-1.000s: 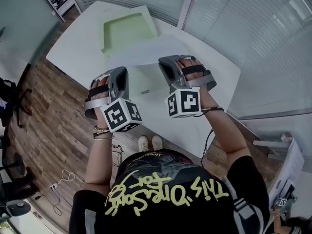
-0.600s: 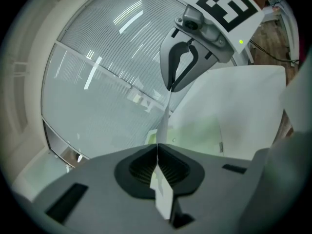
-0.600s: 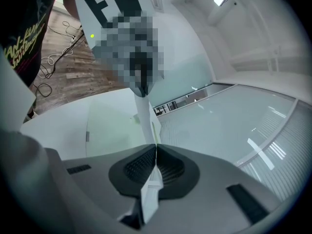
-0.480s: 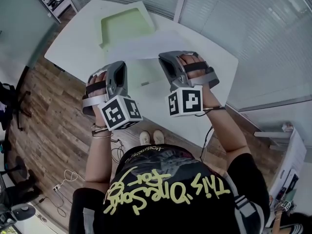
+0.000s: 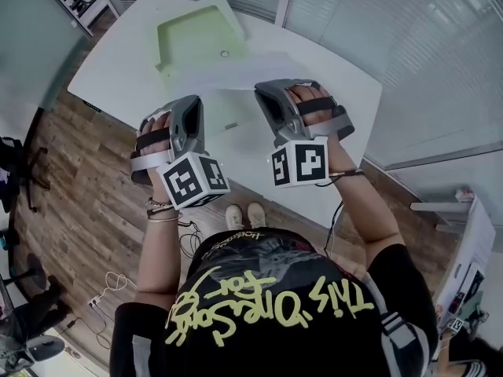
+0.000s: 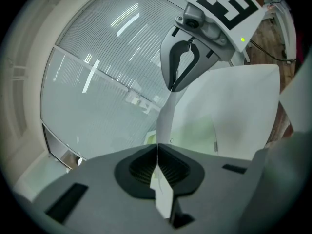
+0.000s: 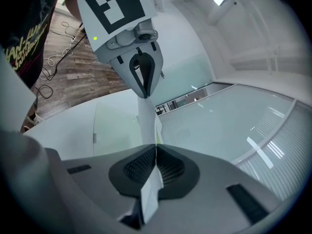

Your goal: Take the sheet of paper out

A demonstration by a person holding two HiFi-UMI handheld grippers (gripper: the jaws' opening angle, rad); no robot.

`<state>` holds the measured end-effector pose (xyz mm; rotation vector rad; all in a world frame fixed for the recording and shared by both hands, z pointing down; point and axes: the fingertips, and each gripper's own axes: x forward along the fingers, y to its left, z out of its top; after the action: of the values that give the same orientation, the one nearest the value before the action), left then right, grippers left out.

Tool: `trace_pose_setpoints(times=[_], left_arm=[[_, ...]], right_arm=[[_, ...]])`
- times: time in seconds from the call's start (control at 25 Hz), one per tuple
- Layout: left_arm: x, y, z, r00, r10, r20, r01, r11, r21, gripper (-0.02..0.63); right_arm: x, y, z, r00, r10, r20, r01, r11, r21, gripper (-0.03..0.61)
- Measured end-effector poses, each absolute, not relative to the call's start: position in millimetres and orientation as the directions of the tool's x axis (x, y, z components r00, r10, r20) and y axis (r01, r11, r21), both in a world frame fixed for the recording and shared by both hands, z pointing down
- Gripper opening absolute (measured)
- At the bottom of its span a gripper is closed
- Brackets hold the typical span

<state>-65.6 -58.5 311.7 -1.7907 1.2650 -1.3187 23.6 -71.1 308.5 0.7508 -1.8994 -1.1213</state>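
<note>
A white sheet of paper (image 5: 236, 75) hangs stretched between my two grippers above the white table (image 5: 118, 61). My left gripper (image 5: 193, 104) is shut on its near left edge, and the paper (image 6: 229, 106) fans out from the closed jaws. My right gripper (image 5: 269, 99) is shut on the near right edge, where the sheet (image 7: 146, 123) shows edge-on. Each gripper appears in the other's view: the right gripper (image 6: 181, 69) and the left gripper (image 7: 142, 79). A pale green folder (image 5: 196, 34) lies open on the table beyond the sheet, its clear flap (image 5: 228, 112) under the paper.
The table's near edge (image 5: 259, 195) runs just in front of the person's feet, with wood floor (image 5: 71, 187) to the left. A glass wall (image 5: 409, 45) stands behind and to the right of the table. Chair bases (image 5: 16, 171) sit at the far left.
Both grippers, still shut on the sheet, have drawn a little back from the green folder and risen slightly; the folder now shows more of itself beyond the paper.
</note>
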Motion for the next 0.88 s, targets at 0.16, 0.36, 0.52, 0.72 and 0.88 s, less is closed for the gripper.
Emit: trace_pose_setpoints(times=[0.16,0.36,0.52,0.72,0.88], left_arm=[[-66,-56,311,0.068,-0.919,0.387,-0.358,-0.385,-0.851,0.012],[-65,-51,314,0.074,-0.917,0.391,-0.364,-0.39,-0.846,0.012],[-64,-50,315,0.08,-0.918,0.389,-0.375,-0.389,-0.841,0.012],[-61,-48,310,0.08,-0.922,0.379,-0.374,-0.38,-0.846,0.012],[-59,-46,308,0.088,-0.919,0.384,-0.387,-0.387,-0.837,0.012]], right_arm=[[24,-68,313,-0.504,-0.794,0.339,-0.078,0.433,0.898,0.009],[23,-64,313,-0.5,-0.798,0.336,-0.073,0.426,0.902,0.009],[25,-62,314,-0.505,-0.8,0.324,-0.076,0.415,0.907,0.009],[27,-60,308,-0.507,-0.804,0.309,-0.079,0.401,0.913,0.008],[28,-60,306,-0.507,-0.807,0.303,-0.082,0.395,0.915,0.008]])
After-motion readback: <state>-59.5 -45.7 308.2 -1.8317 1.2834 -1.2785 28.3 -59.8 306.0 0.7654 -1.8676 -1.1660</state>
